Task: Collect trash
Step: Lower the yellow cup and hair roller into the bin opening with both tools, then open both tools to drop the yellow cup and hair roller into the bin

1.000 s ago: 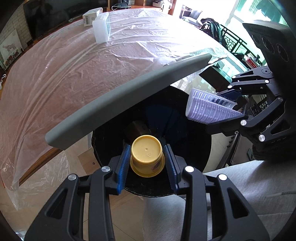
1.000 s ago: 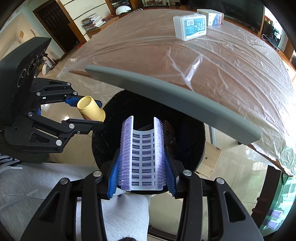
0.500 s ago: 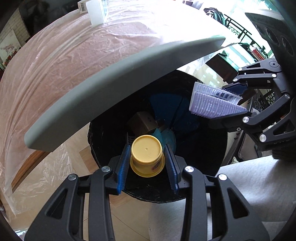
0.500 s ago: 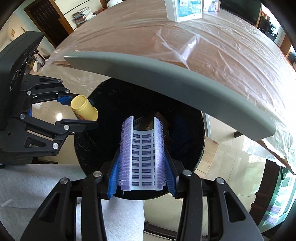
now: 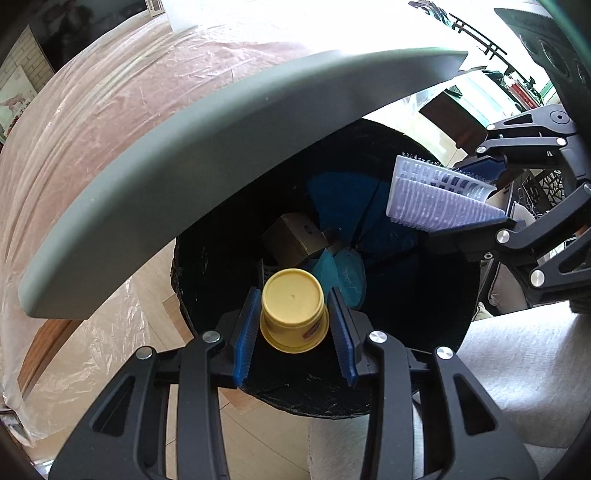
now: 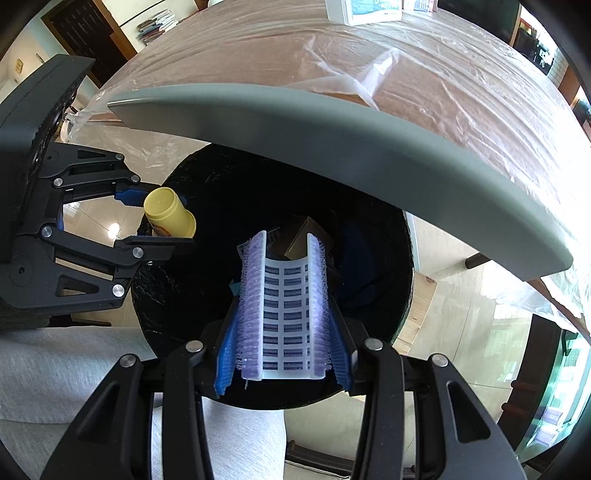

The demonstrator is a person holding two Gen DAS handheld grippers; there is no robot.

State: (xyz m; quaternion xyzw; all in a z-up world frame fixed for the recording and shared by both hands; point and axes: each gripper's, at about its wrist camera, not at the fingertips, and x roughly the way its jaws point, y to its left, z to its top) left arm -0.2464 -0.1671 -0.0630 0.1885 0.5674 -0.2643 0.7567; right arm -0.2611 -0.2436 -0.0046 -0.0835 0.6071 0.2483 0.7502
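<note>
Both grippers grip trash above the bin [image 5: 436, 369]: left gripper [image 5: 293, 319] clamps a yellow cup [image 5: 293, 314], right gripper [image 6: 282, 332] a bristly plastic strip [image 6: 284, 314]. Release each well inside the rim, clear of the grey lid [image 5: 221, 155].

two grippers on show: the left gripper [image 5: 294, 325] and the right gripper [image 6: 282, 350]. one yellow plastic cup [image 5: 293, 308], upside down. one white bristled mat [image 6: 284, 314], folded into a trough. one black trash bin [image 5: 436, 295], and one grey lid [image 5: 229, 162] tilted up over it. down inside the bin, one brown cardboard box [image 5: 295, 240], one teal scrap [image 5: 341, 275] and at least one dark blue wrapper [image 5: 343, 195]; more may sit in the dark. one table [image 6: 461, 96] under one clear plastic sheet [image 6: 332, 66]. on it, one white packet [image 6: 364, 9], cut by the frame edge.
</note>
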